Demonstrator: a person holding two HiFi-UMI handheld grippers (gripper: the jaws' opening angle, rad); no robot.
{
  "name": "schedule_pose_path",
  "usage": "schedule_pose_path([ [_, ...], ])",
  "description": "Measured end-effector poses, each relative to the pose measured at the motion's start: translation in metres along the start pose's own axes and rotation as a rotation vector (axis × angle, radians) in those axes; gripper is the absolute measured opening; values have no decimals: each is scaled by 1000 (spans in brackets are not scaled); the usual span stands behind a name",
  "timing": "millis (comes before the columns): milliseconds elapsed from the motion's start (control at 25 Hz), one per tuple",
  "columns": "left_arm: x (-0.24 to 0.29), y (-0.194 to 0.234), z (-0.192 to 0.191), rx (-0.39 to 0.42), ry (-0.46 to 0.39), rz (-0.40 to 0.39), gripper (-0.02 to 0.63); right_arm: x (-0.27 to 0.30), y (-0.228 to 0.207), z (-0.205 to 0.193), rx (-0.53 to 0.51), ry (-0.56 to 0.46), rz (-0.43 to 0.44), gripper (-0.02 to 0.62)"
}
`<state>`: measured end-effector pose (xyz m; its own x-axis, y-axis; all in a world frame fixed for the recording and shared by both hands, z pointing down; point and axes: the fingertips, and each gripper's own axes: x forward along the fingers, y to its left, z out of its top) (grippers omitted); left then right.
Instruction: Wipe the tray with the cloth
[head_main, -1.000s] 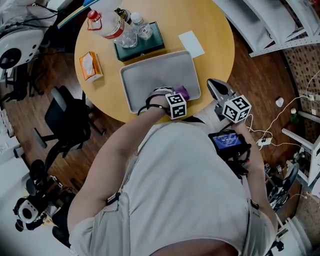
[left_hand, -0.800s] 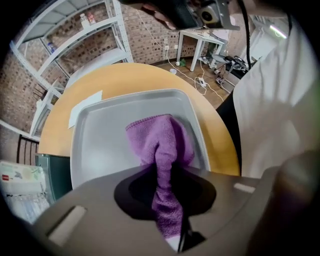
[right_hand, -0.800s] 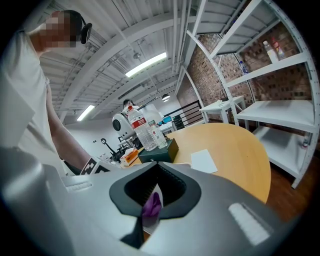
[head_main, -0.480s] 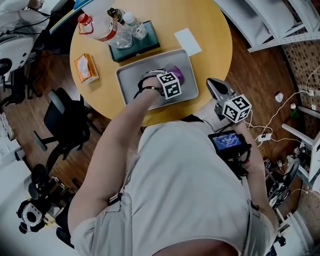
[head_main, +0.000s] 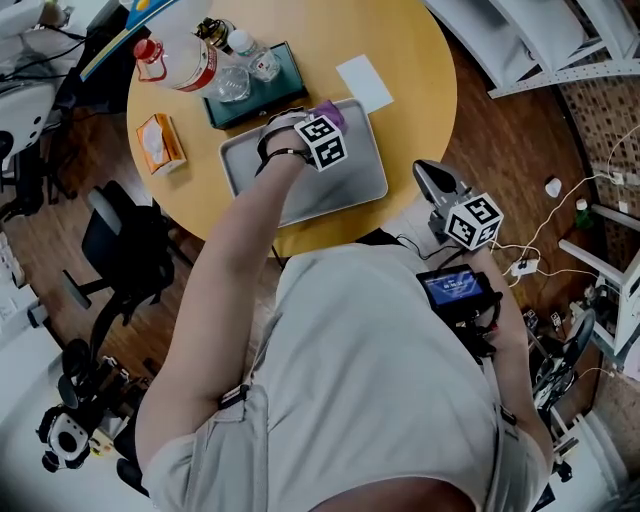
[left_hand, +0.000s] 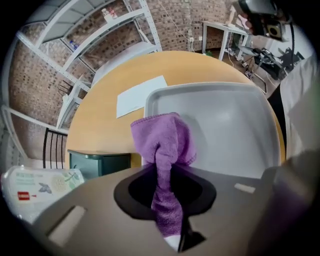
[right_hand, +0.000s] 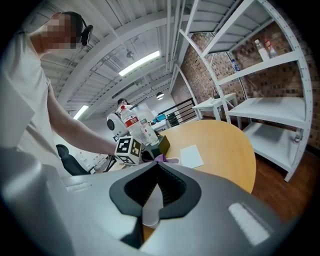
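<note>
One stroke has carried the left gripper (left_hand: 167, 196), jaws pinching the cloth (left_hand: 161, 140), from the tray's (head_main: 345, 182) near edge to its far corner by the paper (head_main: 364, 83), so that strip looks wiped, while the right gripper (head_main: 436, 178) idles beside the desk (head_main: 420, 60), jaws pressed together.

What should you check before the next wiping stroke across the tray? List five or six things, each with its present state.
1. Cloth clamped in the jaws of the left gripper: ok.
2. Cloth over the tray: ok, at its far corner near the white card.
3. Tray bare of other things: ok.
4. Right gripper clear of the tray: ok, it hangs beside the table, empty.
5. Tray braced against sliding: not ok, nothing holds it.
6. Tray surface clean: cannot tell.
</note>
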<state>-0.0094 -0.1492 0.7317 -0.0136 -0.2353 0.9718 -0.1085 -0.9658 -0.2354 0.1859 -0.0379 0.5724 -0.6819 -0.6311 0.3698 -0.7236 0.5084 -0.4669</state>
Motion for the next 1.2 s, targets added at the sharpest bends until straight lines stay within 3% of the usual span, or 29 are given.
schedule_pose_path([
  [160,3,1,6,45,45,31,67,-4,-11,0,12,5,-11,3],
  [440,2,4,47,66,26,37,67,-9,-22,-1,22,10,-10,3],
  [680,2,8,72,146,65,114,64,-16,-32,-1,33,3,-22,3],
  [1200,-29,-124,91,203,-42,-10,63,-5,-8,9,4,-25,19,3],
])
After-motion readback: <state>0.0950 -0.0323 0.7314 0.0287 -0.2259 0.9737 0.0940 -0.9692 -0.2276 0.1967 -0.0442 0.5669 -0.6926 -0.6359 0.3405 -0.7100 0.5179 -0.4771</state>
